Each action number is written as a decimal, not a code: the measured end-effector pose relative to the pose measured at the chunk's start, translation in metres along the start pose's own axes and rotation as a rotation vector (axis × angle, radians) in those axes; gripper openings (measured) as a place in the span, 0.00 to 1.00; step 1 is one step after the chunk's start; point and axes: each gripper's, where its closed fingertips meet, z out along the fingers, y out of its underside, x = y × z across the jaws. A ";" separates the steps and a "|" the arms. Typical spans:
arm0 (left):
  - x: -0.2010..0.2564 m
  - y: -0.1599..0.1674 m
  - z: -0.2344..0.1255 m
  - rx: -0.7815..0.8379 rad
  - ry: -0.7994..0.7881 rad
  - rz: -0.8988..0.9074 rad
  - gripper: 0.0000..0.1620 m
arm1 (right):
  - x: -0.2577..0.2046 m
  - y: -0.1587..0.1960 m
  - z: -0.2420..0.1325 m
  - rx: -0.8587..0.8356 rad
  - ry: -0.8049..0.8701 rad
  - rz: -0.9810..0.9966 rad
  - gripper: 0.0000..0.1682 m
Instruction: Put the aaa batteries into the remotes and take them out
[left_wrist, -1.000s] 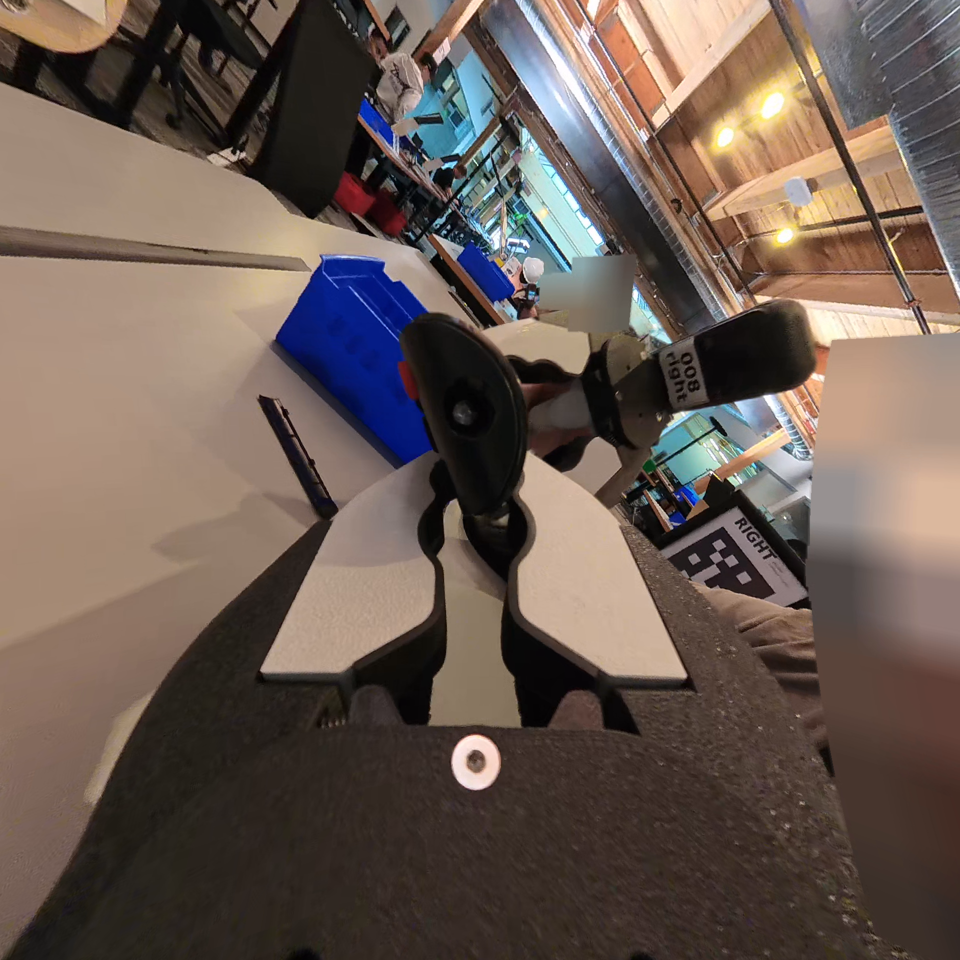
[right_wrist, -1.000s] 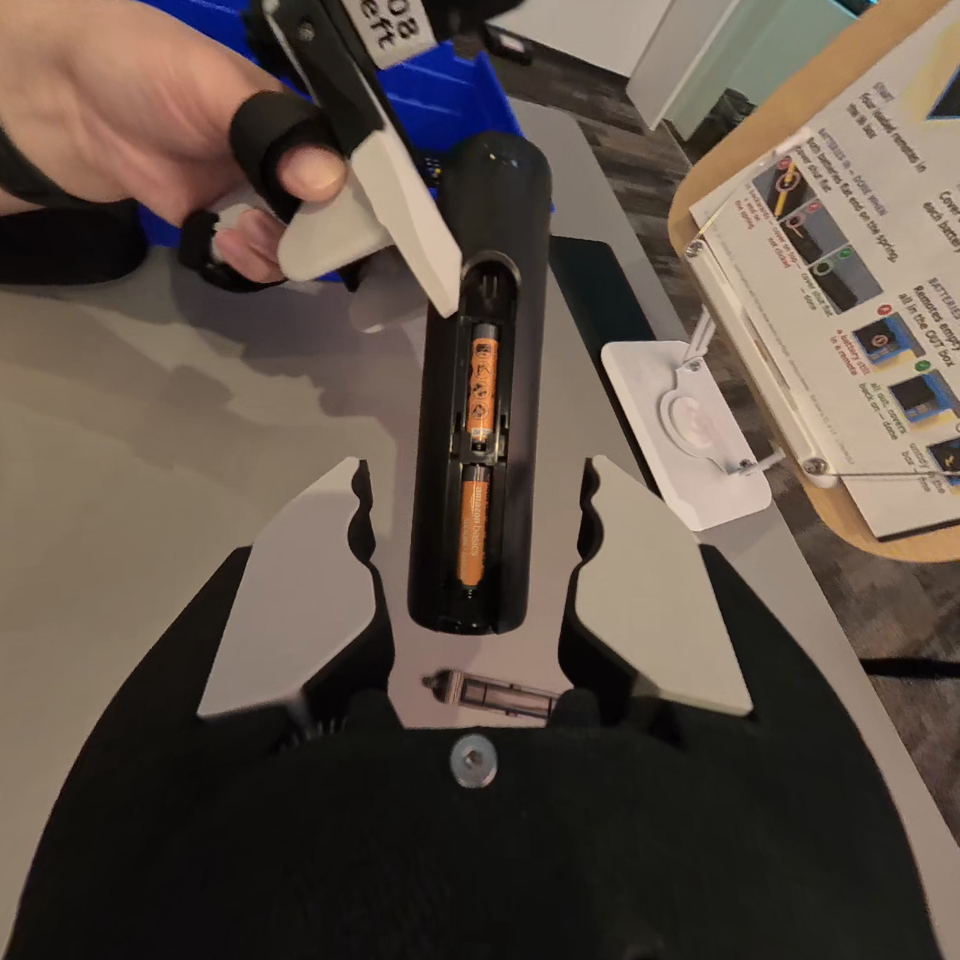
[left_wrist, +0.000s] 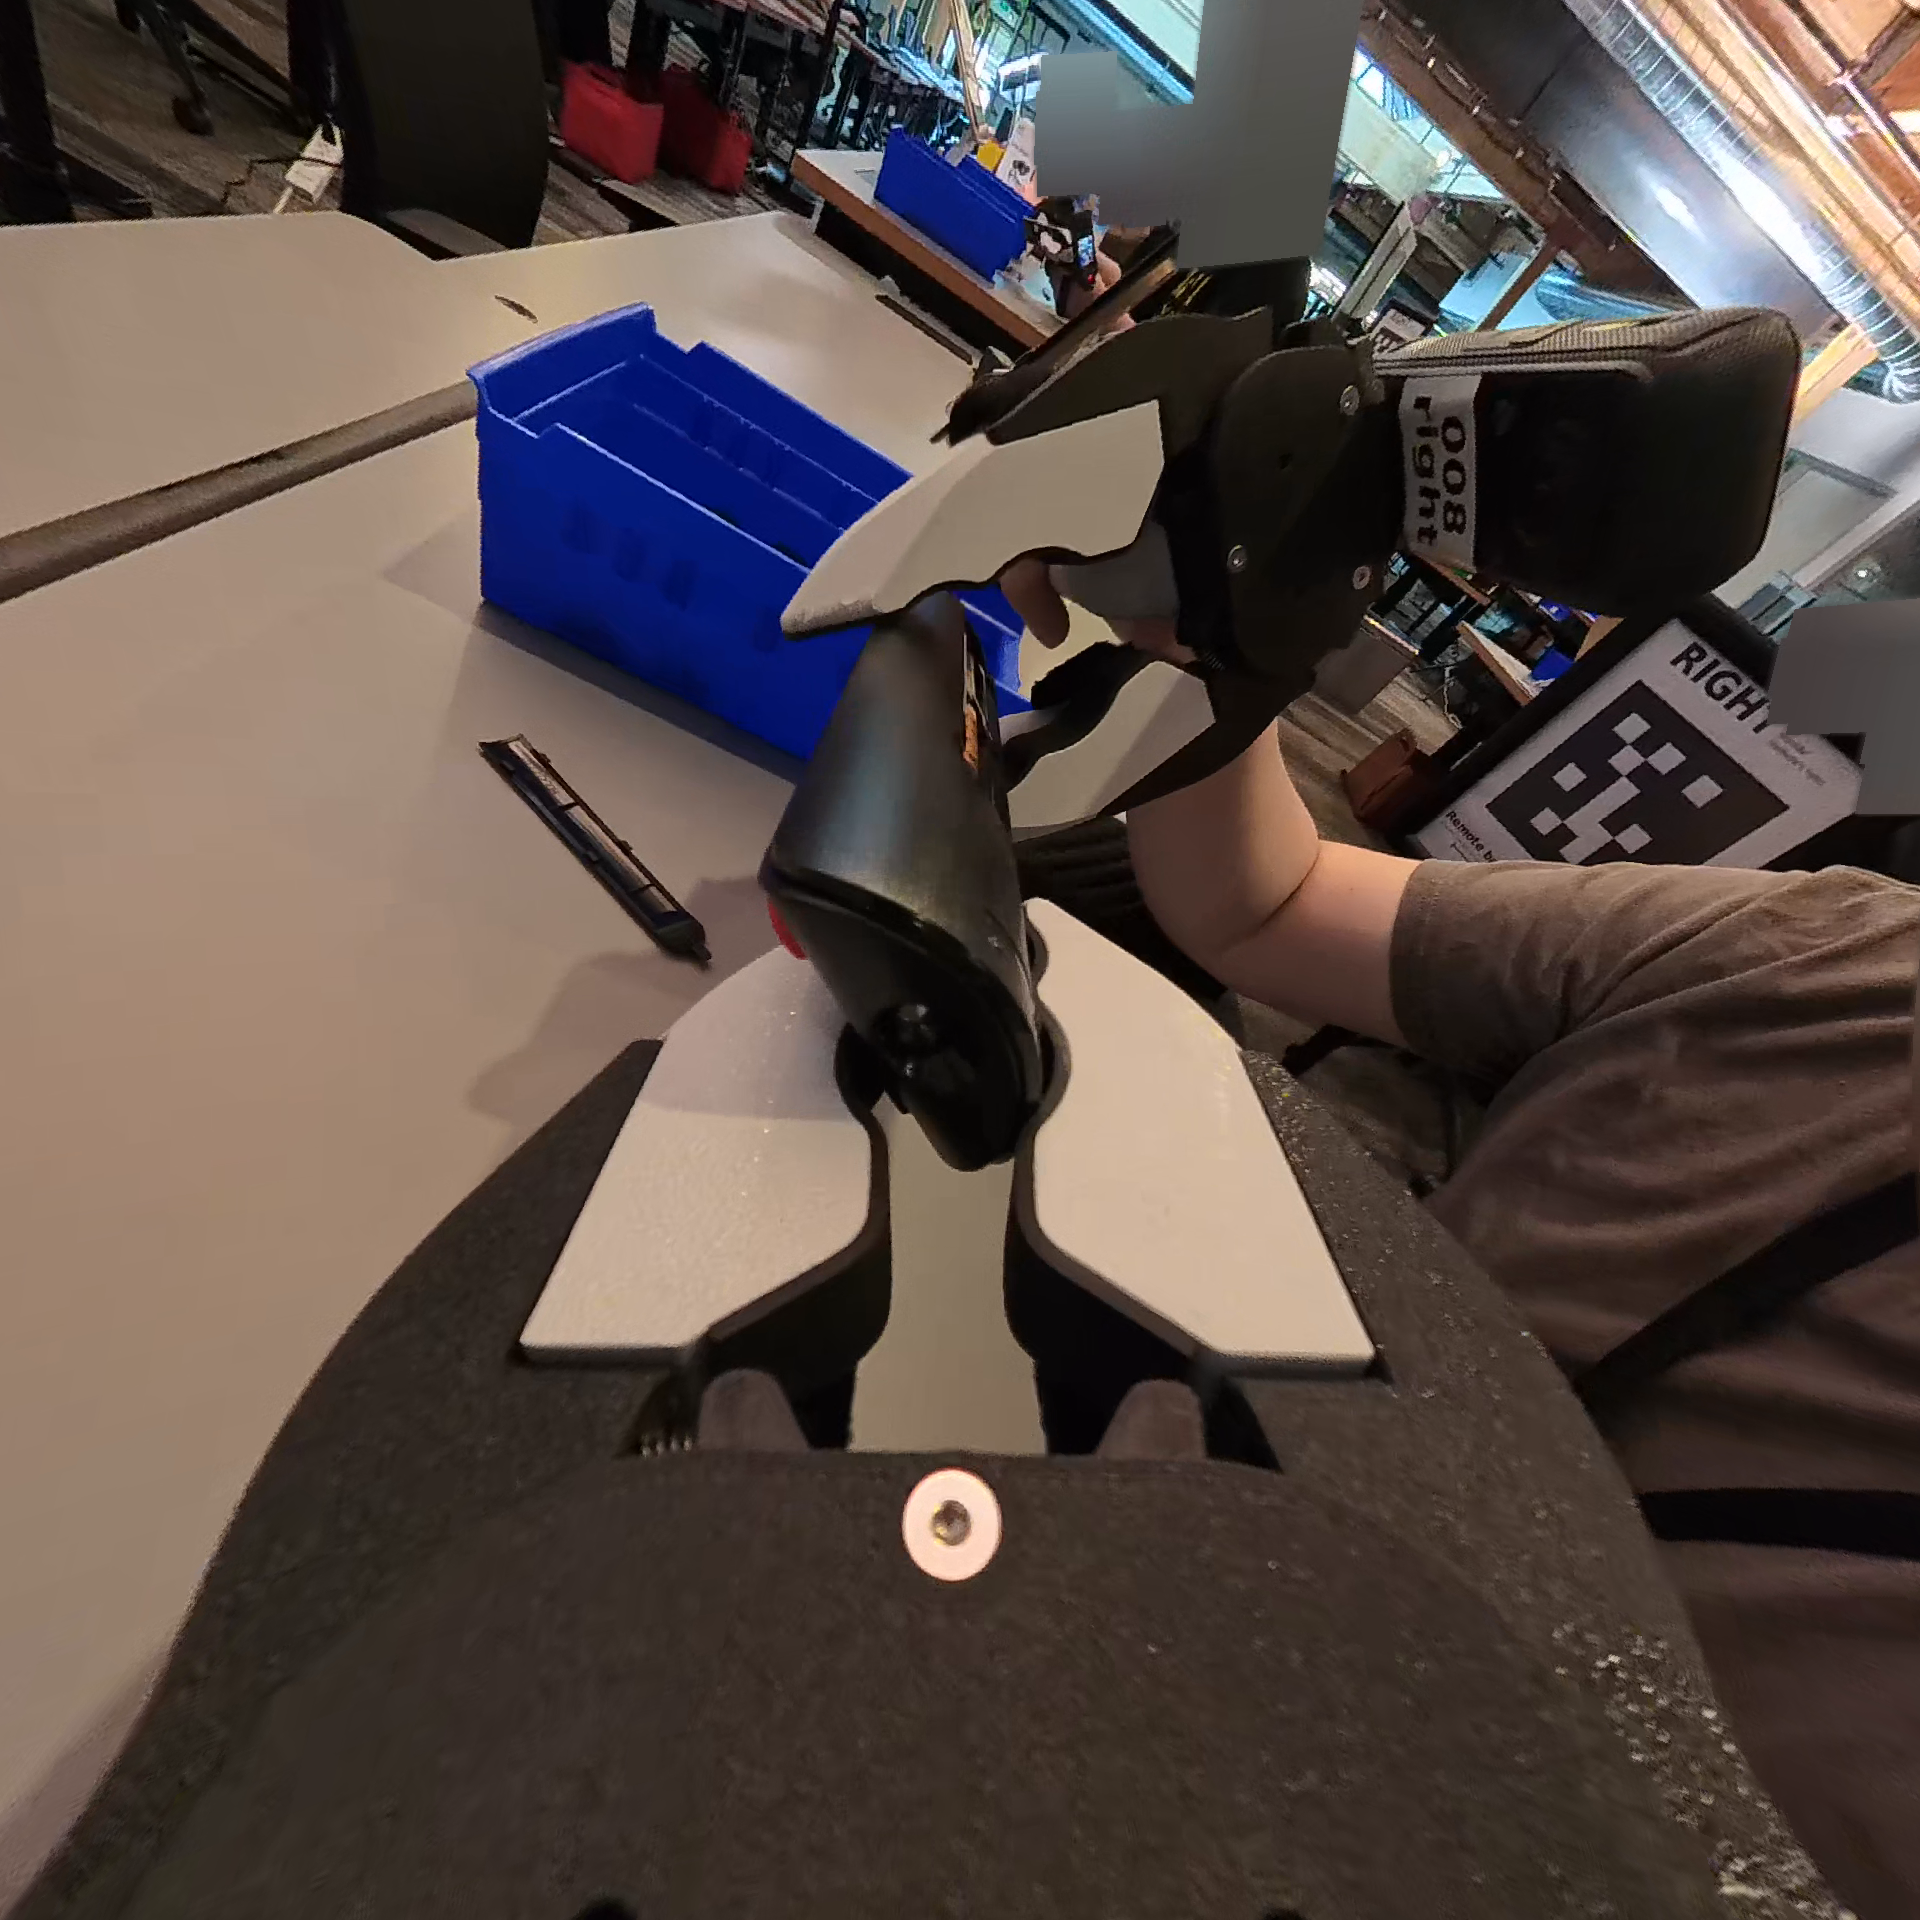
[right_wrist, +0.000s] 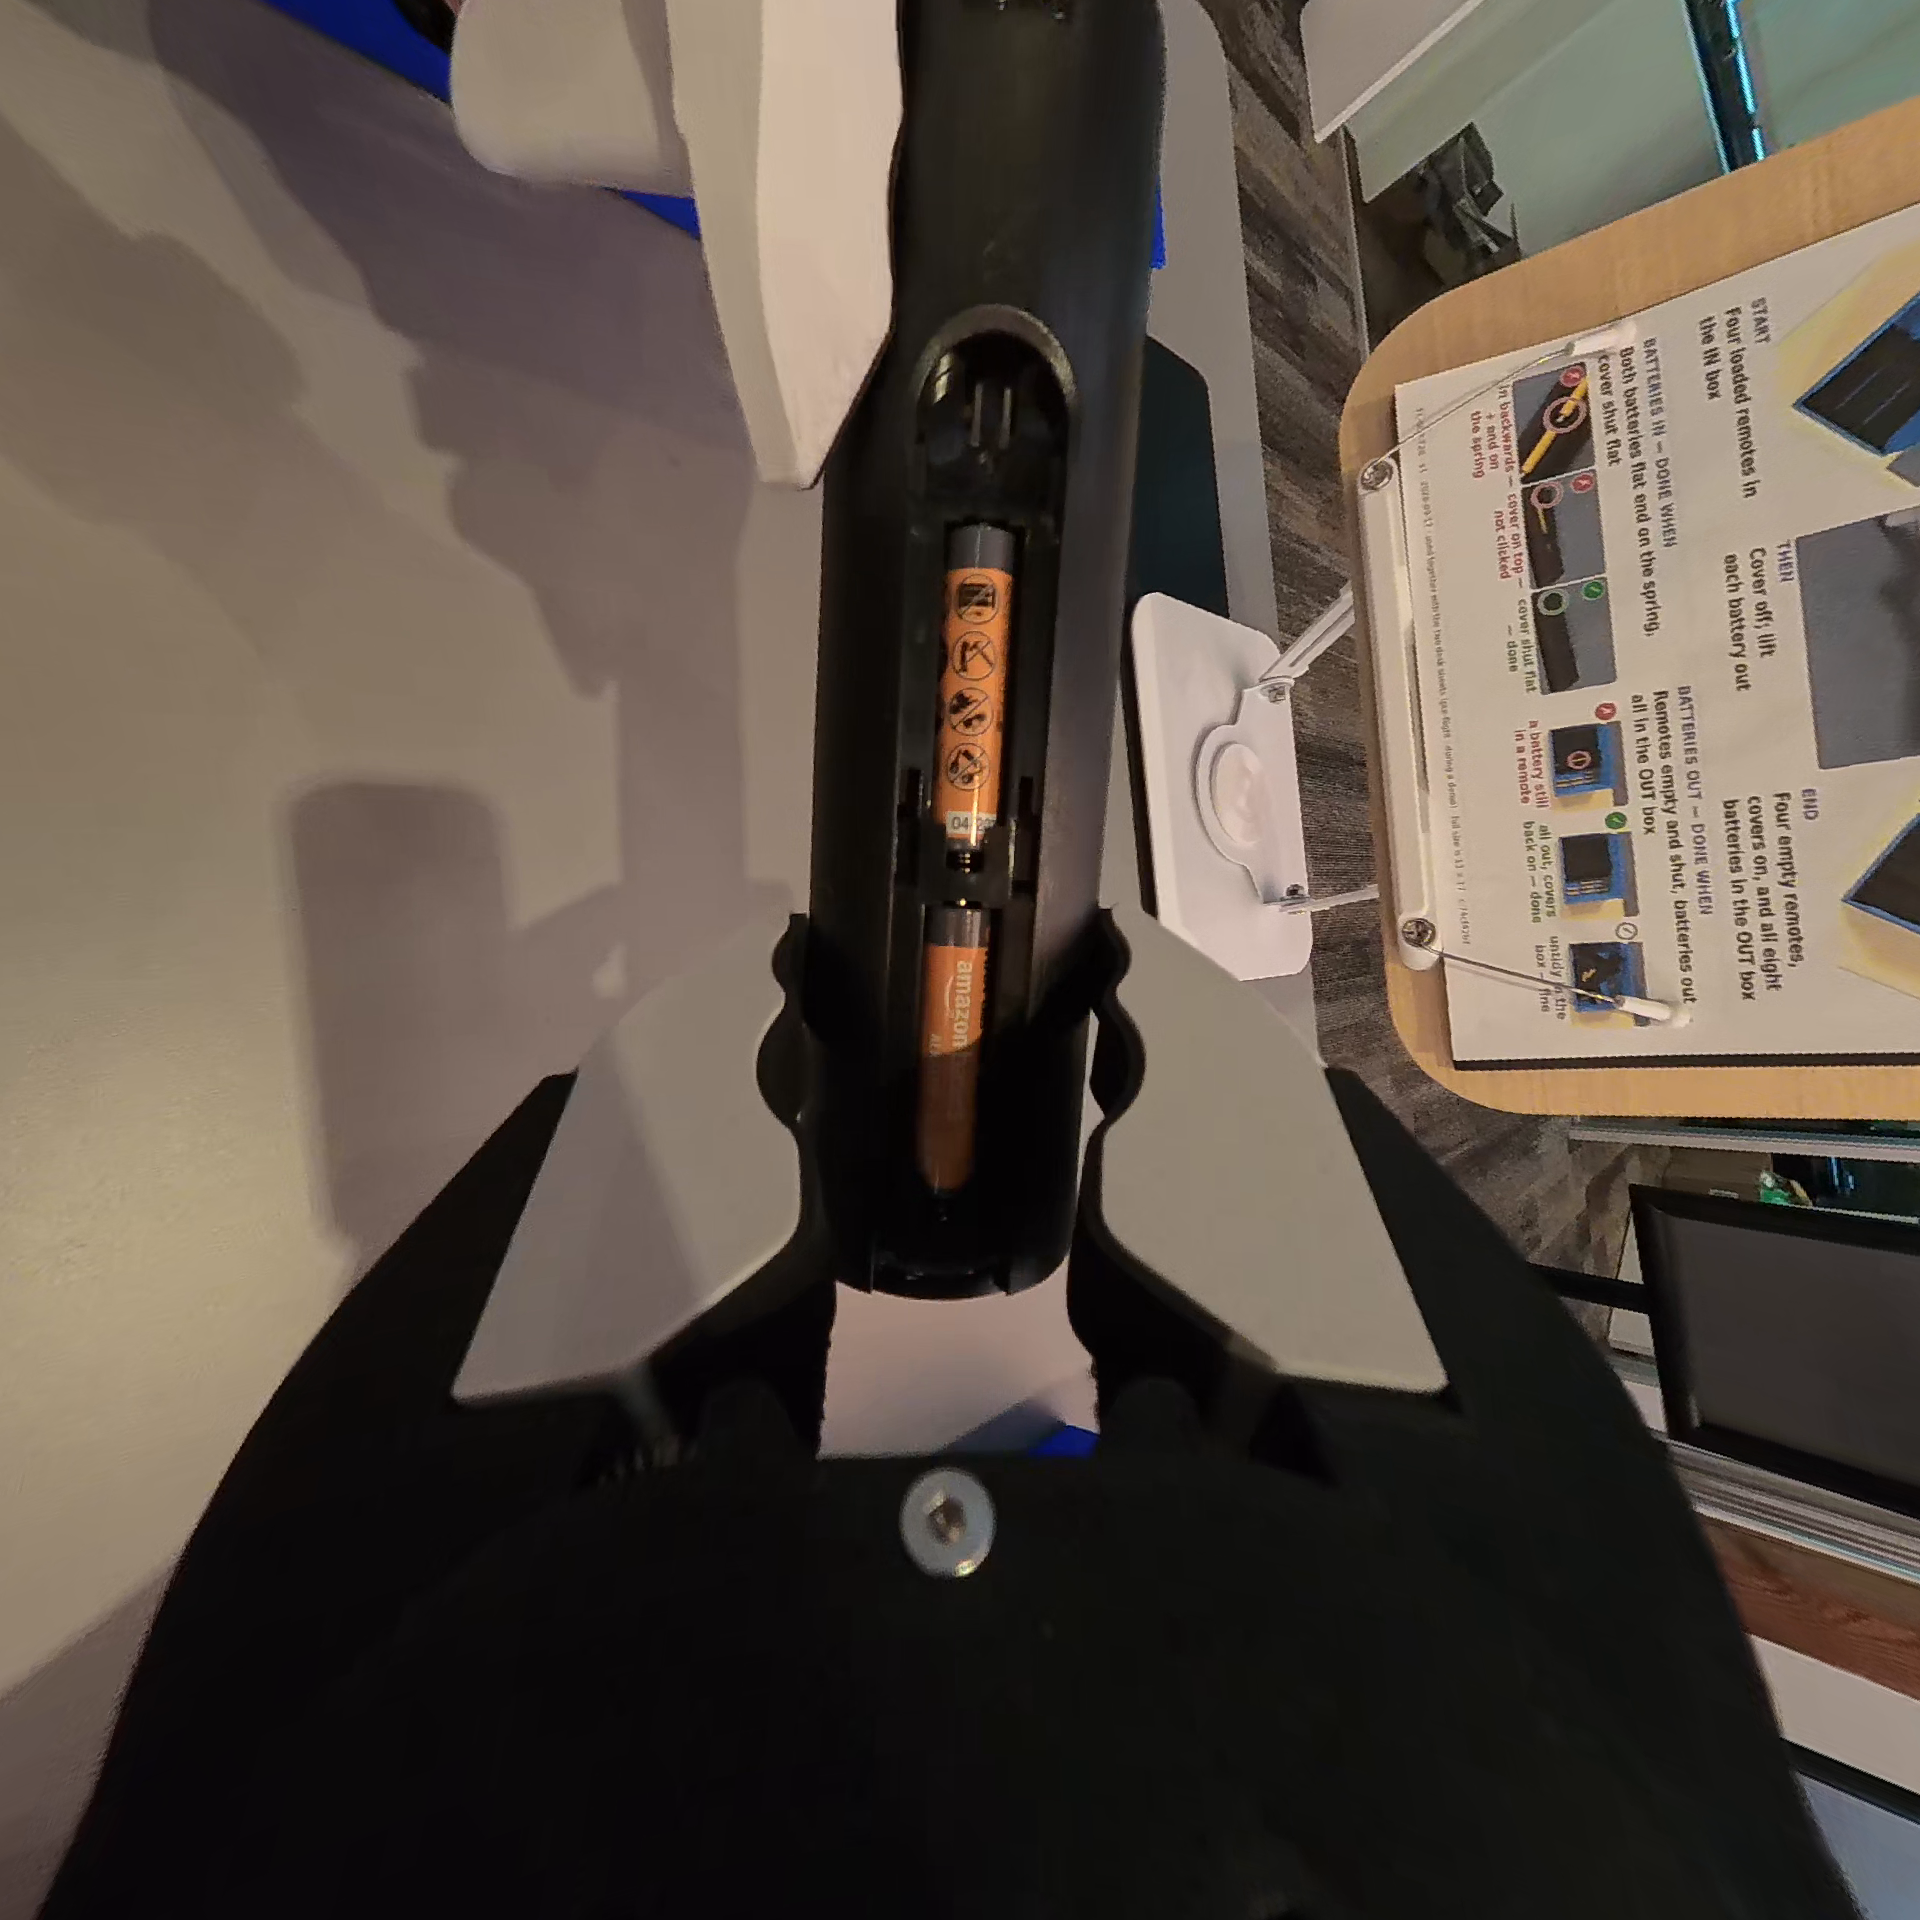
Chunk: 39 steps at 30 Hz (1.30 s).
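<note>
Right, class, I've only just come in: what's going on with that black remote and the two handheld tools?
A person holds the black remote off the grey table between two tools. The left tool grips one end; the right tool closes on the other. Its battery bay is open, with two orange batteries still seated. The cover lies on the table near a blue bin.

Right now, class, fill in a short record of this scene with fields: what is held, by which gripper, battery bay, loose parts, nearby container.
held item: black remote, lifted off the table
left gripper: jaws shut on one end of the remote
right gripper: jaws shut on the other end
battery bay: uncovered, two orange batteries in line
loose parts: battery cover lying on the table
nearby container: blue bin behind the cover
</note>
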 end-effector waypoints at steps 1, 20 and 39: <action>0.000 0.000 0.000 -0.002 -0.002 0.003 0.12 | 0.000 0.000 0.000 -0.003 -0.001 -0.001 0.32; -0.008 0.002 0.004 0.022 0.001 -0.063 0.16 | 0.000 0.004 0.001 -0.033 0.015 -0.033 0.32; -0.010 -0.017 -0.013 0.167 0.069 -0.133 0.12 | 0.039 0.008 -0.026 0.064 0.159 0.079 0.45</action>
